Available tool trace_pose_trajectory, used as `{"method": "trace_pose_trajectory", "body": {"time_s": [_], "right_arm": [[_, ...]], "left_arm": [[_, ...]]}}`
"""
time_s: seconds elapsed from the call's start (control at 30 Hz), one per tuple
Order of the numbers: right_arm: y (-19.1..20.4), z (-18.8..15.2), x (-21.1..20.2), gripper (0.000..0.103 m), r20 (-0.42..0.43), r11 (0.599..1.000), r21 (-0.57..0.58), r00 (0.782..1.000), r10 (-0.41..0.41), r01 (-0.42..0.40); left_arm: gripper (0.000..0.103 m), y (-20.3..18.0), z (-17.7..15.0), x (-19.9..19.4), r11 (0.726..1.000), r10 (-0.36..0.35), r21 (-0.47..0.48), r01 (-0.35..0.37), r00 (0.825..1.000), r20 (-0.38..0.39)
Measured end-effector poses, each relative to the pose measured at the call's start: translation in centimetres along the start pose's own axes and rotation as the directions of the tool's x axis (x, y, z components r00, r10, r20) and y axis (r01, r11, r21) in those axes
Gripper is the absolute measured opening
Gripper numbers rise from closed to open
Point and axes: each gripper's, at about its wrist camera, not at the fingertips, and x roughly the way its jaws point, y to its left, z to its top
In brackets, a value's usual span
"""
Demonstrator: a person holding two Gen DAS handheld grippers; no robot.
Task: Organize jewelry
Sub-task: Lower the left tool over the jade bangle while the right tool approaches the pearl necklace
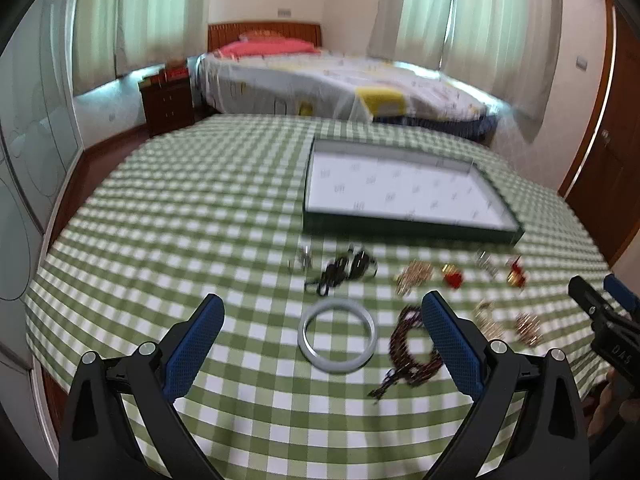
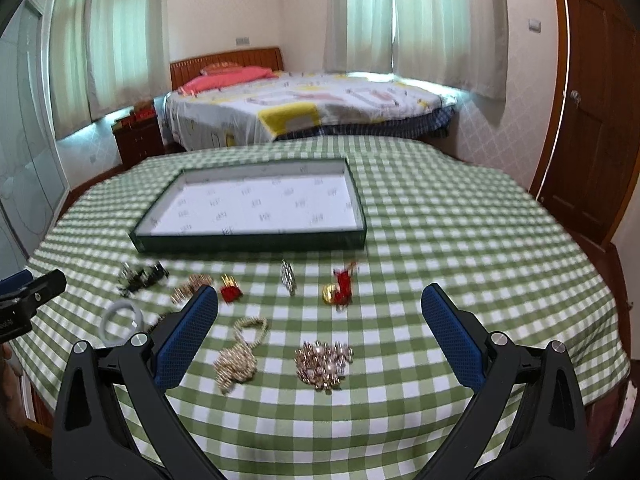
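A shallow green tray (image 1: 408, 230) with a white patterned floor lies on the green checked table; it also shows in the right wrist view (image 2: 248, 240). Loose jewelry lies in front of it. My left gripper (image 1: 324, 308) is open and empty above a pale grey bangle (image 1: 338, 334), with a dark red bead bracelet (image 1: 412, 350) by its right finger. My right gripper (image 2: 320, 300) is open and empty above a gold bead chain (image 2: 240, 356) and a gold cluster (image 2: 324, 362). Red and gold pieces (image 2: 340, 286) lie further ahead.
A black corded piece (image 1: 344, 268) and a small silver piece (image 1: 304, 260) lie near the tray's front left. The table's front edge curves just below both grippers. A bed (image 2: 304, 108), a nightstand (image 1: 168, 100) and a wooden door (image 2: 592, 140) stand beyond the table.
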Motion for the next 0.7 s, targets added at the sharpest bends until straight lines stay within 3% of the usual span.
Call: {"method": "trace_pose_trajectory", "body": {"time_s": [0.17,0.47,0.7], "right_arm": [[-0.4,-1.3,2.6,0.099,-0.066,1.0,0.012,0.998,0.007,-0.006],[-1.2,-2.1,5.2,0.099,-0.135,0.999,0.037,0.991,0.009,-0.004],[-1.2,-2.2,6.0,0.099,-0.149,0.999,0.042,0.989,0.016,-0.01]], "left_arm": [[0.096,-0.2,-0.9,3.5,1.0,0.013,0.014,-0.011,0.997,-0.08],[0.096,-0.6,-1.7,7.5,0.998,0.044,0.051,-0.036,0.988,-0.149],[0.096,-0.3,-1.6,8.6,0.999,0.002,0.033,0.003,0.986,-0.167]]}}
